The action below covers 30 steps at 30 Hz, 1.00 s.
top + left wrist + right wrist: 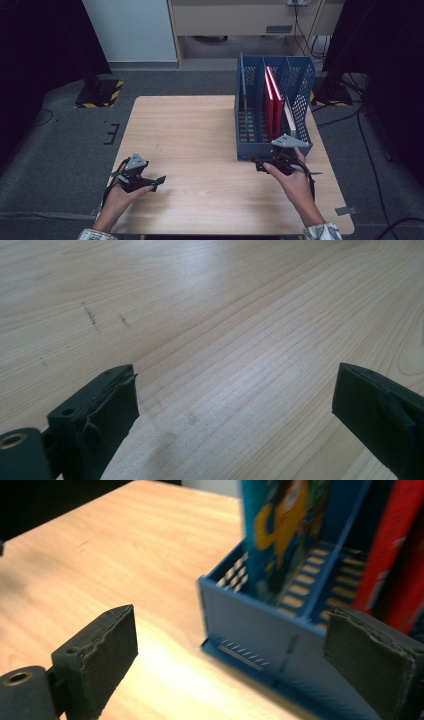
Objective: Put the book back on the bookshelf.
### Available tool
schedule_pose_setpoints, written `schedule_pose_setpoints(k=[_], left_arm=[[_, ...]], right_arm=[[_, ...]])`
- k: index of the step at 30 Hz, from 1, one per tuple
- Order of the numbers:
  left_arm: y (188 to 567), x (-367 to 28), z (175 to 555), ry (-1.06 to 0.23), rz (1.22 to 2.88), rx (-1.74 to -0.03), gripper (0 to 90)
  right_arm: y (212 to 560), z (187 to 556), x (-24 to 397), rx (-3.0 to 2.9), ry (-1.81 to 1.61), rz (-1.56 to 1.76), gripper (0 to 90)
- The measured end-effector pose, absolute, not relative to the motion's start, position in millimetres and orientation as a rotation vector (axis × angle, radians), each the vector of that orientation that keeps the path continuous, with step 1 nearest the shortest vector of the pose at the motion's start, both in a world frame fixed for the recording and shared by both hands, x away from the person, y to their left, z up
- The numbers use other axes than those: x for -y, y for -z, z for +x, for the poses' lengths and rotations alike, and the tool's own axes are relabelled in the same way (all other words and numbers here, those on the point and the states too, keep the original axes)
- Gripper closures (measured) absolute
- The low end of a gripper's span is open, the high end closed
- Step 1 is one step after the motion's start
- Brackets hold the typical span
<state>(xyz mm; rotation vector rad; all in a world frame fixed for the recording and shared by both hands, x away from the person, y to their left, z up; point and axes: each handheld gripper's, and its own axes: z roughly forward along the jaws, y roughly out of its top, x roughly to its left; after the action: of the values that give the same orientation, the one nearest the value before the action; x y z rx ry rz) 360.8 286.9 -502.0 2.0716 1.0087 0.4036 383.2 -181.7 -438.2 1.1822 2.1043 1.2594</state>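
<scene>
A blue file rack (274, 145) stands on the right half of the wooden table (190, 130). It holds two red books (272, 100), a white one (290, 120) and a thin book (245, 105) in its left slot. In the right gripper view the thin book is a colourful picture book (280, 525) beside the red books (395, 545). My right gripper (259, 164) is open just in front of the rack's (260, 625) near left corner, nothing between its jaws (230, 650). My left gripper (154, 183) rests open at the front left, over bare wood (235, 400).
The table's front edge runs close behind both hands. A strip of tape (346, 210) sticks out at its front right corner. Dark stands with yellow-black striped bases (100, 92) flank the table on the floor, and cables (360, 130) trail on the right.
</scene>
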Motion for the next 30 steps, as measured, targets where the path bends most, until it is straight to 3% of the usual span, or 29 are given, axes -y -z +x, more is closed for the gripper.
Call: schedule_pose_setpoints(k=[15,30], left_arm=[[503.3,-286.6,361.1,-0.395,2.084,-1.008,2.9],[512.0,-291.1,366.4,-0.413,2.137,-1.052,2.9]], right_arm=[[482.1,360.8,150.8,-2.251,-1.235,1.176,7.4],[511.0,363.9,121.1,-2.324,-1.178,1.185,8.6]])
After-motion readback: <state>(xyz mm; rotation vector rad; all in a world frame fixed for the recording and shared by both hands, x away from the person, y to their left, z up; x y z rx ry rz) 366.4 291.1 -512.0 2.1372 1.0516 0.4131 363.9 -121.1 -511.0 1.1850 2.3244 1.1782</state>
